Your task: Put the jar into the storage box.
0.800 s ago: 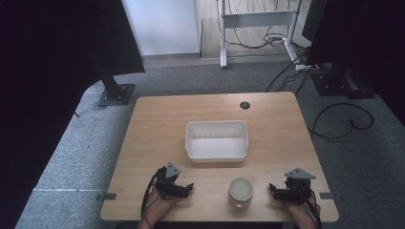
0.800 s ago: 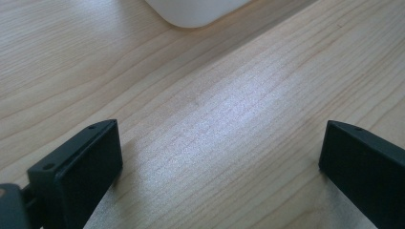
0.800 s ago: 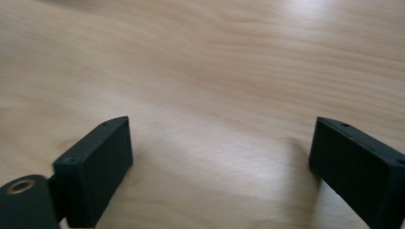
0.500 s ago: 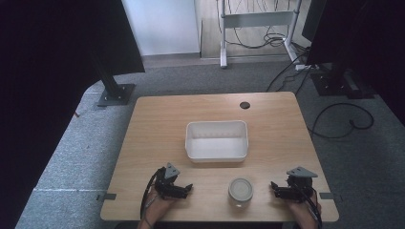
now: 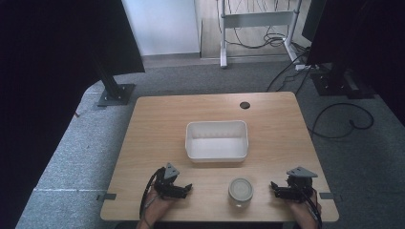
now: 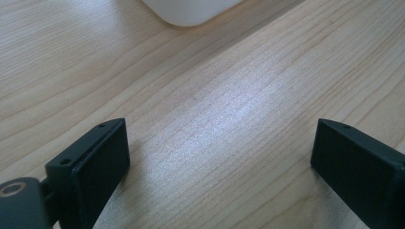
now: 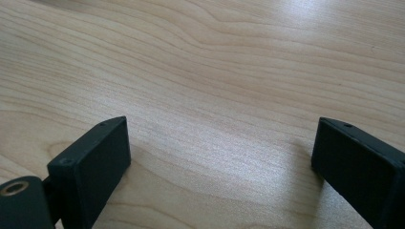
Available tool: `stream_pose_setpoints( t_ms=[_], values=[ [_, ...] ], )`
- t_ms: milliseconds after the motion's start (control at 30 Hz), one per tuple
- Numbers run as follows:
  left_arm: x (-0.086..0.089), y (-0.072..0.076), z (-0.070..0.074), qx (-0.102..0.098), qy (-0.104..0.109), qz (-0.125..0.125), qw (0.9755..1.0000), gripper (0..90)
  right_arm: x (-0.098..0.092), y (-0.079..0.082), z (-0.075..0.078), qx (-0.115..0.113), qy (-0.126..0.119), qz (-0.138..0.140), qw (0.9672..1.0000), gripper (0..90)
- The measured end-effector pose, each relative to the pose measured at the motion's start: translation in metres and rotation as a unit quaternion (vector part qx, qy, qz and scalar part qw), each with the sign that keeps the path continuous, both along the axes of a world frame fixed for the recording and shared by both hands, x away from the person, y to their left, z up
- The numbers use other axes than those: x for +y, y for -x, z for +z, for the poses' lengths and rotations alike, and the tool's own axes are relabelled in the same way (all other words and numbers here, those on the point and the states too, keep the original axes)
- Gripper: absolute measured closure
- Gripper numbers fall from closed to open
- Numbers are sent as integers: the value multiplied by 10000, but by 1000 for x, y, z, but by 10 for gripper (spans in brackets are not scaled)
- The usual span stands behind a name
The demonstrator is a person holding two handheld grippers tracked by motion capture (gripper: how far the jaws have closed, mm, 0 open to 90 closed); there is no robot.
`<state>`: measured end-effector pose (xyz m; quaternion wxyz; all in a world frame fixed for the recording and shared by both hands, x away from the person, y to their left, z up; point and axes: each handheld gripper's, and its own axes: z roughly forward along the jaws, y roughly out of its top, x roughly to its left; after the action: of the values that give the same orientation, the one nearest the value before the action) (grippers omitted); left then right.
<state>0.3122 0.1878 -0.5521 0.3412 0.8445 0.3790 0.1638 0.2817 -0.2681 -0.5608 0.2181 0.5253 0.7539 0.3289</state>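
Nothing started yet, by the look of it. Both tongs sit low at the near edge of the tabletop point(image 5: 157, 119), one either side of the jar point(image 5: 240, 191), and neither has hold of anything.

Left tongs point(image 5: 187, 187): near-left, jaws spread wide, empty. In the left gripper view there's bare wood between the jaws and a corner of the white bin point(image 6: 191, 10) at the top edge. These tongs point right, toward the jar, but are well apart from it.

Right tongs point(image 5: 274, 186): near-right, jaws also wide apart, empty; the right gripper view has just wood grain between them. They point left at the jar, closer to it than the left pair, not touching.

Jar: near edge, a bit right of centre, between the two tongs and just near of the bin. Seen from above as a pale round lid with a glassy body under it, so it stands upright, long axis vertical, lid end up. Round, so no sideways heading to speak of. Can't tell if the lid is screwed tight or if there's anything inside.

Bin point(image 5: 217, 140): mid-tabletop, long side running left-right, open top, looks empty.

Left to do, as I judge it: basically everything. Reach, grip the jar, then whatever follows (prob. lid off, or jar into the bin). Right tongs are best placed for the 1st grab.
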Motion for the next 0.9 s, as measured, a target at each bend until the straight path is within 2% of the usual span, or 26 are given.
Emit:
stream_pose_setpoints(
  t_ms=[133,533,900],
  values=[
    [-1,2,2,-26,-62,-20,10000,77,0,0,0,0,0,-1,10000,56],
    [-4,9,7,-97,18,-148,9998,80,0,0,0,3,0,9,10000,53],
    [-8,17,12,-152,180,-342,9991,78,0,0,0,5,1,14,10000,51]
  ],
)
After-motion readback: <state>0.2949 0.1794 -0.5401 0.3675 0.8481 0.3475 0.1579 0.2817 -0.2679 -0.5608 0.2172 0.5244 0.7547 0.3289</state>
